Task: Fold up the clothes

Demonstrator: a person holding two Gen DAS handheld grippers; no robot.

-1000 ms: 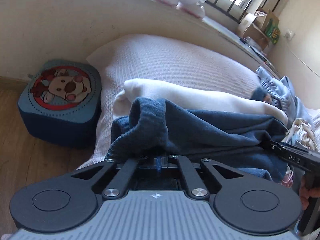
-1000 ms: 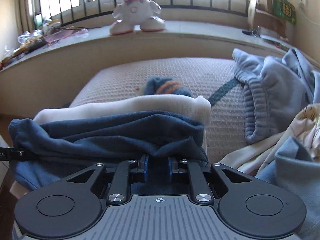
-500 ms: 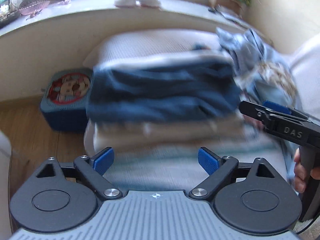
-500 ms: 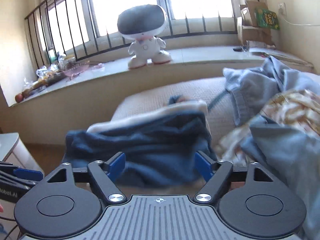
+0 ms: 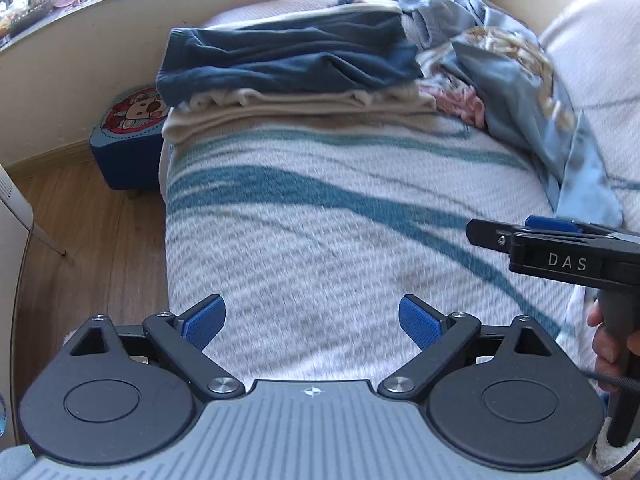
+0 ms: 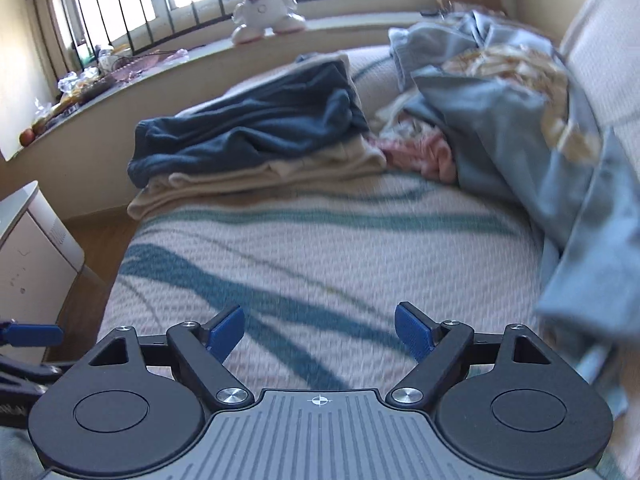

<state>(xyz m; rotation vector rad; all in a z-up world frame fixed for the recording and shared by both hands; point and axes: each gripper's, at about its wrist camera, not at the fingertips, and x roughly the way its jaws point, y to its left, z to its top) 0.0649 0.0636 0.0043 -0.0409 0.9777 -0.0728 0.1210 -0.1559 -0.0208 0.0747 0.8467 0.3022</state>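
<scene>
I judge one blue garment (image 5: 288,56) folded and stacked on cream ones (image 5: 296,106) at 12 o'clock, heap (image 6: 512,120) at 2 unfolded, my left gripper (image 5: 312,318) and right gripper (image 6: 318,330) opening, both empty.

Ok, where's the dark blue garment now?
The dark blue garment lies on the folded cream clothes at the bed's far left end, below the windowsill, left of the unfolded light blue pile.
</scene>
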